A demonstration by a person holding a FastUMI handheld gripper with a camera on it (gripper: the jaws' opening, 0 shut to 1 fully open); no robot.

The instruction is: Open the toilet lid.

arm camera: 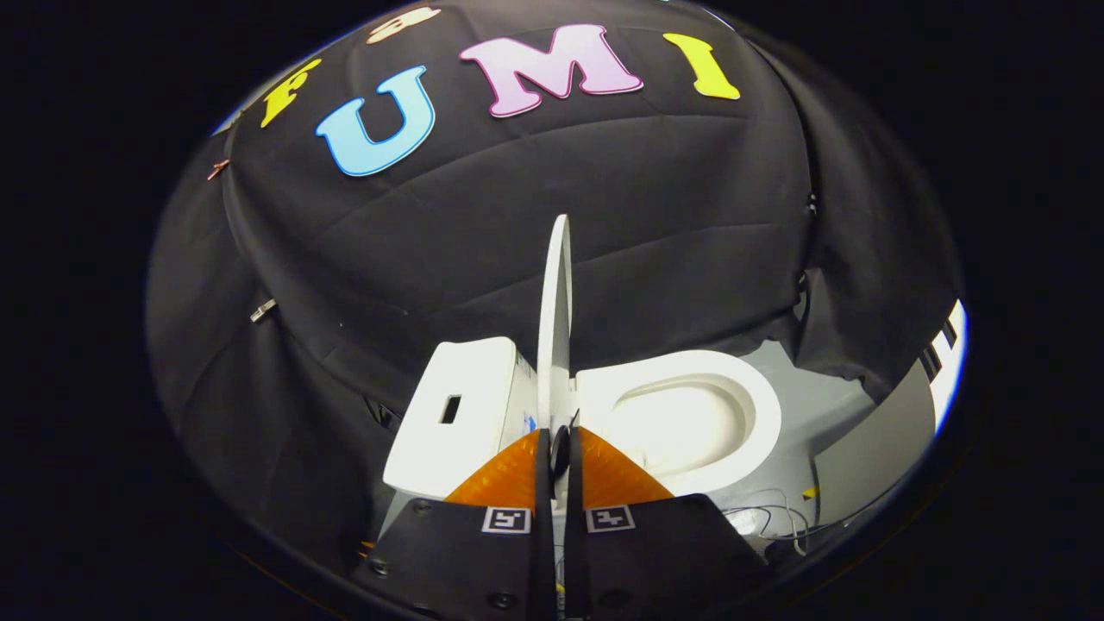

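A white toilet stands just ahead of my fingers, side-on, with its tank (pixel 453 414) to the left and the open bowl with its seat (pixel 690 423) to the right. The thin white lid (pixel 556 310) is raised upright and I see it edge-on. It rises straight up from between my fingertips. My gripper (pixel 559 444) is shut on the lid's lower edge, with both fingers pressed against its two faces. The hinge area is hidden behind the fingers.
Black cloth walls hang behind and to both sides of the toilet. Right of the bowl lies grey floor (pixel 819 405) with thin loose cables (pixel 763 517). A grey panel (pixel 871 453) leans at the far right.
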